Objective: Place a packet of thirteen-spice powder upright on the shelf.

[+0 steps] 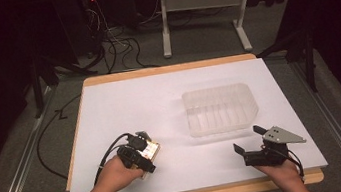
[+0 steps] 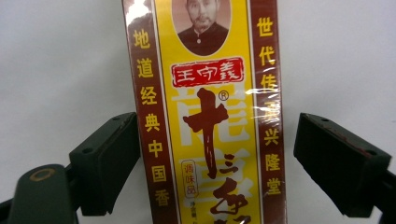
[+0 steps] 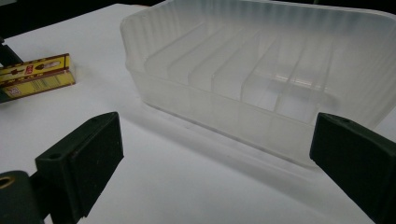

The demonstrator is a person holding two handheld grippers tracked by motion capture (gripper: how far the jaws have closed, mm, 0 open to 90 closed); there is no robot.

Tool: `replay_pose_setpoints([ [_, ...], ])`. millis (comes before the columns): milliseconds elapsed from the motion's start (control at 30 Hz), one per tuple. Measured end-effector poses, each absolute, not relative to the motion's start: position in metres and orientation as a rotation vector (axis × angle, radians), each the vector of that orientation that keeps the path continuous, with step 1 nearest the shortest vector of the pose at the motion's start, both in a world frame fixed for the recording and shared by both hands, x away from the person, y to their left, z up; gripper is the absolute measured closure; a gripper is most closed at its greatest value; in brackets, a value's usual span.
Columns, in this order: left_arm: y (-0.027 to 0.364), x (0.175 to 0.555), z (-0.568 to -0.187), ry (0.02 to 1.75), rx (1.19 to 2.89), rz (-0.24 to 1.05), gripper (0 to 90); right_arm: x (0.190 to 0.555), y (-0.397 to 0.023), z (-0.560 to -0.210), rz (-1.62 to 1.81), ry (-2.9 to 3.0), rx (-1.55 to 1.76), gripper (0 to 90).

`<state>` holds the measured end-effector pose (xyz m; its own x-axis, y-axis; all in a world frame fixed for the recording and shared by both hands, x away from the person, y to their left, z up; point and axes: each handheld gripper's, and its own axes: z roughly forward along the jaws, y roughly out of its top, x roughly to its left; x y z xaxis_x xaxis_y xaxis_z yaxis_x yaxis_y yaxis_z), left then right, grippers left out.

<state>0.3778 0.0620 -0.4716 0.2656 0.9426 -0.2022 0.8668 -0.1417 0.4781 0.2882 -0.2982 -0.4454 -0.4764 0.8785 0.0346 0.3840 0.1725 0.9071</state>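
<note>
A flat yellow and maroon box [image 2: 208, 116] printed with Chinese characters lies on the white table sheet [image 1: 124, 107]. My left gripper [image 2: 217, 154] is open and straddles it. One jaw sits against the box's maroon edge and the other stands clear of it. From above, the left gripper [image 1: 138, 153] covers most of the box [image 1: 153, 150] at the front left. My right gripper [image 1: 248, 138] is open and holds nothing at the front right, just in front of a clear ribbed plastic tray [image 1: 221, 109]. The right gripper [image 3: 217, 135] faces the tray's near wall [image 3: 243, 112], with the box [image 3: 37, 74] far left.
The table's wooden edge [image 1: 169, 69] frames the white sheet. The tray has nothing in it. Behind the table stand a white frame leg [image 1: 165, 26] and loose cables on the floor [image 1: 121, 47]. Bare sheet lies between the two grippers and behind the box.
</note>
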Motion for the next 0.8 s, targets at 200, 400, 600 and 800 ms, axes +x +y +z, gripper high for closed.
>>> replay_pose_setpoints([
  [200,0.063,0.381,-0.472,1.643,2.027,0.221,21.9,0.289,-0.298,-0.445,1.269,1.946,1.182,3.1],
  [400,0.067,0.381,-0.470,1.626,2.022,0.232,32.2,0.288,-0.297,-0.446,1.266,1.949,1.187,3.1],
  [600,0.067,0.379,-0.469,1.609,2.016,0.251,32.7,0.289,-0.297,-0.447,1.264,1.953,1.184,3.1],
  [800,0.070,0.378,-0.458,1.582,1.939,0.238,32.7,0.289,-0.298,-0.446,1.273,1.945,1.192,3.1],
])
